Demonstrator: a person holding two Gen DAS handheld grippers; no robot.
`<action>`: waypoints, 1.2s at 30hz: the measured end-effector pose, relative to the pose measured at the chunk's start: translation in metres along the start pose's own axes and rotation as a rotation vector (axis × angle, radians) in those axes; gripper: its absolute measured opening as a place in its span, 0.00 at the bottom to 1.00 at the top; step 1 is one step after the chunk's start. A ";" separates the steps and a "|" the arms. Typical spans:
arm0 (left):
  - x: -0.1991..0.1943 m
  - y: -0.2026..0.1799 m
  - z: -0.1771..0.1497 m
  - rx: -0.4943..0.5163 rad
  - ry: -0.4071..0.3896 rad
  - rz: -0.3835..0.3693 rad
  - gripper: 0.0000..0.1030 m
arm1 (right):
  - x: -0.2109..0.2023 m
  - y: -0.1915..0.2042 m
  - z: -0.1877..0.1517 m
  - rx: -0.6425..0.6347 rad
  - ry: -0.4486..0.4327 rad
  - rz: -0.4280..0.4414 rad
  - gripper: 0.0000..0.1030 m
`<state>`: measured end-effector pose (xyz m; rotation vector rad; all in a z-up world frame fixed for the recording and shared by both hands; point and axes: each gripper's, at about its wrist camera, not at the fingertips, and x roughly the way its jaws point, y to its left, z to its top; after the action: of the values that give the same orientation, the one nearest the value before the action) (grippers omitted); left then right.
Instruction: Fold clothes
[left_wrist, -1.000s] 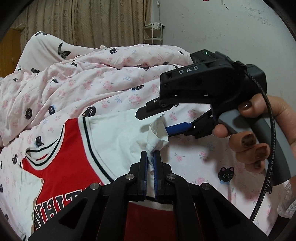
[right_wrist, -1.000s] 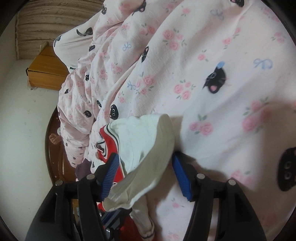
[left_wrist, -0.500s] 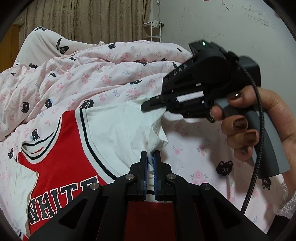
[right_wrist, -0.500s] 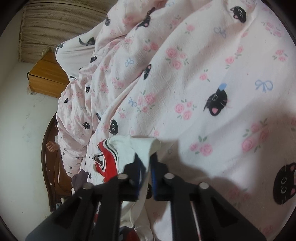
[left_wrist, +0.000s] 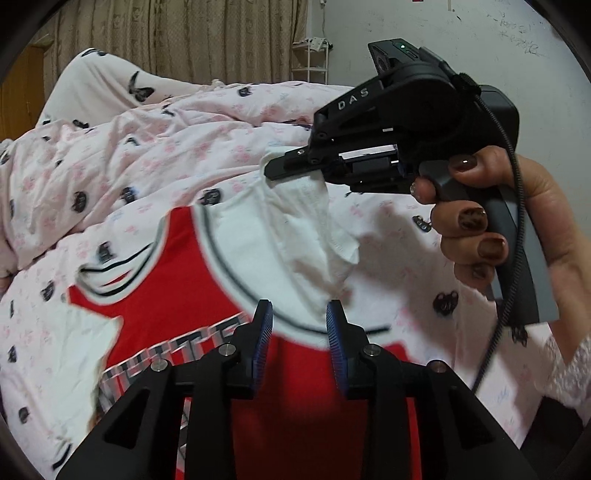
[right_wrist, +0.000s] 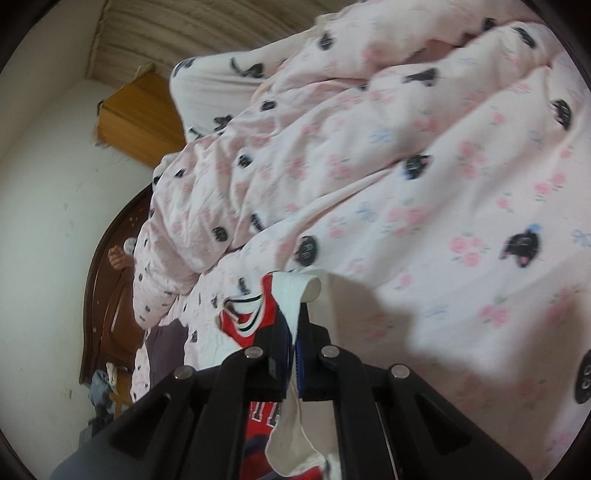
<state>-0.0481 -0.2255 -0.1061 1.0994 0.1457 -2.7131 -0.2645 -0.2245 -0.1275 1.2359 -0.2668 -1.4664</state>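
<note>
While the right gripper (right_wrist: 295, 332) pinches the red-and-white cotton jersey's (left_wrist: 177, 295) white sleeve (left_wrist: 310, 221), the left gripper (left_wrist: 299, 332) gapes, empty; folding barely begun.

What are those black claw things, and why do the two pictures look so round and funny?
Those are grabbers, like big tweezers, and a person holds one in each hand. Each has a tiny round-eyed camera looking along its two fingers, so each picture shows one grabber from behind.

In the left camera's picture, the left gripper is open, holding nothing. Beyond it you can see the hand squeezing the right gripper's handle.

In the right camera's picture, the right gripper is pinched shut on the white sleeve of a red and white shirt, lifting it.

The shirt lies on a pink bedspread with roses and black cats. It is being folded.
</note>
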 end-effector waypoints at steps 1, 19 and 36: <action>-0.004 0.006 -0.003 -0.001 0.003 0.012 0.26 | 0.004 0.005 -0.002 -0.012 0.007 -0.002 0.03; -0.041 0.093 -0.055 -0.149 0.024 0.114 0.26 | 0.092 0.068 -0.056 -0.264 0.158 -0.208 0.04; -0.037 0.110 -0.061 -0.189 -0.016 0.067 0.26 | 0.064 0.121 -0.088 -0.509 0.155 -0.305 0.43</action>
<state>0.0444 -0.3163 -0.1255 1.0098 0.3480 -2.5861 -0.1121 -0.2780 -0.1093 0.9886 0.3970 -1.5576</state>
